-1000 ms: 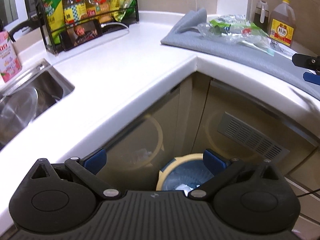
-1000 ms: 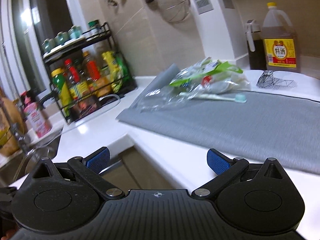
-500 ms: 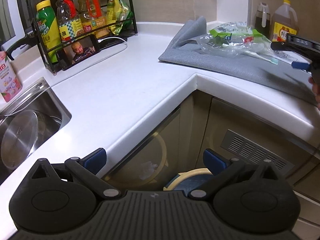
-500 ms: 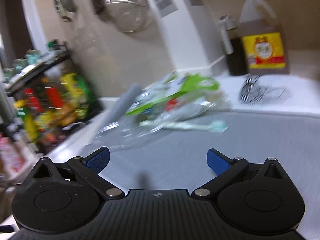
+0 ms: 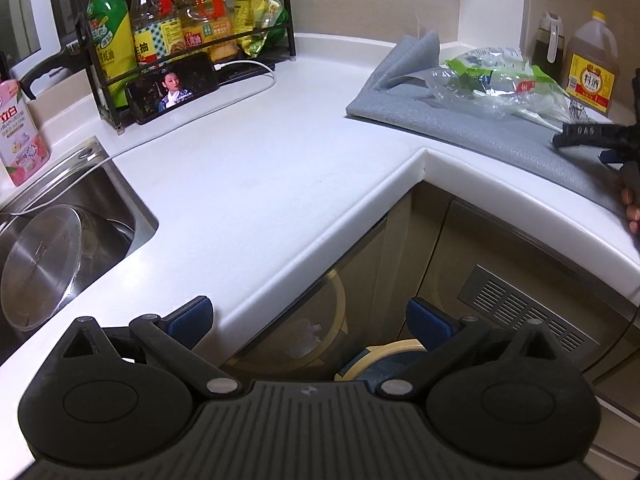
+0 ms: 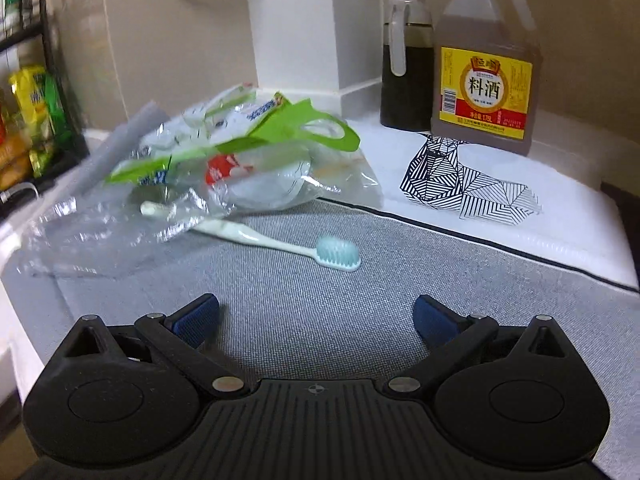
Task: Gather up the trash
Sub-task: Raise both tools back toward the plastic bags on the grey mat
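Observation:
A heap of crumpled clear and green plastic bags (image 6: 224, 160) lies on a grey mat (image 6: 360, 320), with a pale toothbrush (image 6: 280, 242) sticking out from under it. My right gripper (image 6: 316, 316) hovers open over the mat, a short way in front of the toothbrush head, holding nothing. The same bags (image 5: 496, 80) show at the far right in the left wrist view. My left gripper (image 5: 310, 320) is open and empty, held off the counter edge above a yellow-rimmed trash bin (image 5: 384, 354) on the floor. The bin is mostly hidden by the gripper body.
A cooking wine jug (image 6: 486, 76) and a dark oil bottle (image 6: 406, 68) stand behind the mat. A bottle rack (image 5: 176, 36), a propped phone (image 5: 172, 88) with its cable, and a sink (image 5: 72, 224) holding a steel lid lie left. Cabinet doors (image 5: 500, 280) are below the counter.
My right gripper has swung right and closer, now facing the toothbrush and bags over the mat. My left gripper has risen, so the bin sits lower and more hidden.

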`<move>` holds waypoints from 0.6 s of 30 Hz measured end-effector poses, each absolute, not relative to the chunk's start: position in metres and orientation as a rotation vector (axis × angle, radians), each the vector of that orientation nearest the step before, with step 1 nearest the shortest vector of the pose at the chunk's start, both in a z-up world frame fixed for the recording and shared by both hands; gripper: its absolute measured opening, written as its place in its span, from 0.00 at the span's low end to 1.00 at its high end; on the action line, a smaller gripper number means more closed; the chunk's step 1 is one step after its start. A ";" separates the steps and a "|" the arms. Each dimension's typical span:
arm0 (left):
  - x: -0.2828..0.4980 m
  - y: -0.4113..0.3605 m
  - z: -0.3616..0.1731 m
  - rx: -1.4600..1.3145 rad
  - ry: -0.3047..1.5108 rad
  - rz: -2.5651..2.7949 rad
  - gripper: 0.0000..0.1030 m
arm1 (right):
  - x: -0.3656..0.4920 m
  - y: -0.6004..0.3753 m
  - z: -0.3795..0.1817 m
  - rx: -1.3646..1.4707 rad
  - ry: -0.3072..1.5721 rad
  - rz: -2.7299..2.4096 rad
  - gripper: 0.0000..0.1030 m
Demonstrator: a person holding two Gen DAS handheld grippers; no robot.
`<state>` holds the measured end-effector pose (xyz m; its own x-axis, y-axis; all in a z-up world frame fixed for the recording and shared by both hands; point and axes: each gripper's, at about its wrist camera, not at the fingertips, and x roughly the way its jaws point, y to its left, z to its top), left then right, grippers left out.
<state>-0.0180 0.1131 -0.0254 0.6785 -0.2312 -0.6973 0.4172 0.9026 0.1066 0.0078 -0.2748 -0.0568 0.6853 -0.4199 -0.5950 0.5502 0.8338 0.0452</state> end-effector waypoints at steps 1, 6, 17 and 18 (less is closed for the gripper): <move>-0.018 0.116 -0.025 0.261 0.740 -0.372 1.00 | 0.010 -0.273 -0.057 0.205 0.621 -0.553 1.00; -0.017 0.134 -0.024 0.224 0.738 -0.371 1.00 | 0.009 -0.278 -0.056 0.214 0.619 -0.546 1.00; -0.019 0.179 -0.017 0.171 0.735 -0.363 1.00 | 0.008 -0.278 -0.056 0.213 0.619 -0.551 1.00; -0.019 0.182 -0.016 0.168 0.731 -0.361 1.00 | 0.005 -0.278 -0.055 0.226 0.608 -0.570 1.00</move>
